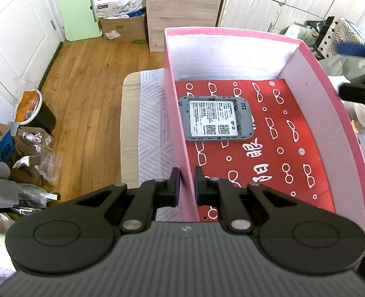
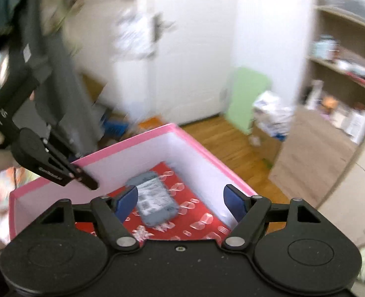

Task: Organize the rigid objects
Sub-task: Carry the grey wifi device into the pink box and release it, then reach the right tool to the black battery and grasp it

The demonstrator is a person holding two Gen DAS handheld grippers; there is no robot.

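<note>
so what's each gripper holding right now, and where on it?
Left gripper is shut on the pink box, its fingers pinching the near side wall at the rim. Right gripper is open, holding nothing.

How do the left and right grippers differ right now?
The left gripper is shut on the pink box wall; the right gripper is open and holds nothing. The left touches the box; the right hangs above the gray device inside. Both are black with blue pads.

Shelf items (image 2: 341,64) blurred beyond telling
</note>
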